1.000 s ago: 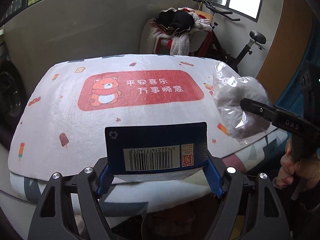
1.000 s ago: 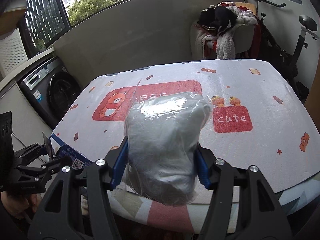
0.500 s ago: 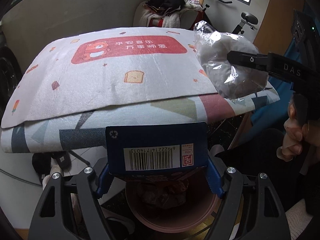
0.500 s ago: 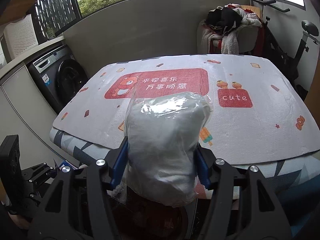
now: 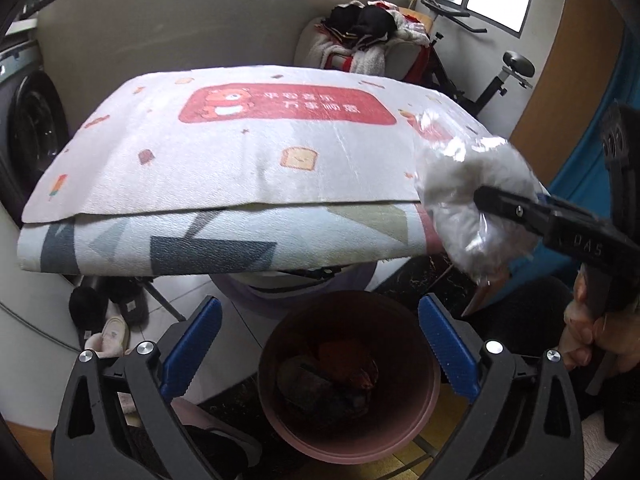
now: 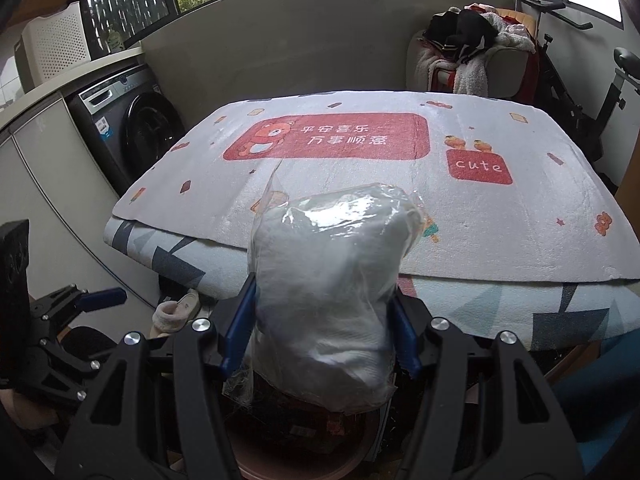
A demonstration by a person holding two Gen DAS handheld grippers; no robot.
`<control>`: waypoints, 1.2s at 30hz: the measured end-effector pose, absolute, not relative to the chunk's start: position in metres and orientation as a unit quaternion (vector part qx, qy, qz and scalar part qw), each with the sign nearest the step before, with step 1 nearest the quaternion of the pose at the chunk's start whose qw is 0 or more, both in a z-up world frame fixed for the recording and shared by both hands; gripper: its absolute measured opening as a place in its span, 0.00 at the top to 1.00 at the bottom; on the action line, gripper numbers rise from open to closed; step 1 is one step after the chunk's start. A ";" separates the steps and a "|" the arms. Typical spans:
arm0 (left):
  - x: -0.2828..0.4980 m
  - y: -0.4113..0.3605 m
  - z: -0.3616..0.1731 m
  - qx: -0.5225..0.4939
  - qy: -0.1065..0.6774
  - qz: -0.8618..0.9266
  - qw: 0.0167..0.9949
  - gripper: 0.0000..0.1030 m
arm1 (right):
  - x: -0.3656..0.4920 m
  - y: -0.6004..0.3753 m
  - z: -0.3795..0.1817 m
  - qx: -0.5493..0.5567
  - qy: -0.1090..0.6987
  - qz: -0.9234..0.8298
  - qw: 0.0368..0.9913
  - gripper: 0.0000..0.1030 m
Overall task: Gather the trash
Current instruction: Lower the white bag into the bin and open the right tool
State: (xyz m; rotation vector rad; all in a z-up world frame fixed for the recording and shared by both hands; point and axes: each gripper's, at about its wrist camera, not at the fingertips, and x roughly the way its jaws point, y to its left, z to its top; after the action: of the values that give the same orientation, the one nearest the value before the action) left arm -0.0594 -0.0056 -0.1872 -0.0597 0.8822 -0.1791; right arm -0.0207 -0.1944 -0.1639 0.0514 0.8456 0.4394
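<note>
Your left gripper [image 5: 318,340] was released, its jaws spread wide above the pink trash bin [image 5: 424,420]. Your right gripper [image 6: 320,332] clasped the plastic-wrapped white wad [image 6: 332,280] over the bin's rim [image 6: 360,456], just off the table mat [image 6: 520,216] printed "cute"; its finger read "DAS".

The worktop [image 6: 560,316] wears a cloth with grey and pastel geometric shapes, hanging over its near edge. Directly on that lies a white mat [image 6: 500,216] printed with a red bear panel and a small red "cute" patch; it stops just short of the near edge. On the floor [image 5: 240,320] under that edge stands a pink bin [image 5: 424,384], with slippers [image 5: 112,336] toward the left.
</note>
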 end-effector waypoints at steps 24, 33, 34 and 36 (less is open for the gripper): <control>-0.074 0.035 -0.174 -0.042 0.397 -0.009 0.917 0.06 | -0.052 -0.147 -0.227 -0.033 0.508 0.258 0.821 0.41; -0.074 0.034 -0.177 -0.041 0.401 -0.008 0.915 0.06 | -0.050 -0.144 -0.232 -0.040 0.518 0.251 0.817 0.33; -0.074 0.034 -0.177 -0.041 0.401 -0.008 0.915 0.06 | -0.049 -0.145 -0.232 -0.038 0.517 0.250 0.817 0.30; -0.074 0.035 -0.177 -0.040 0.401 -0.007 0.915 0.06 | -0.049 -0.147 -0.229 -0.036 0.510 0.244 0.824 0.16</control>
State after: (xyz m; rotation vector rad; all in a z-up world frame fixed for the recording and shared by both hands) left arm -0.0740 0.0345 -0.1767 -0.0821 0.8261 -0.0139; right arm -0.0494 -0.1472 -0.2288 -0.0763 1.0844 0.5198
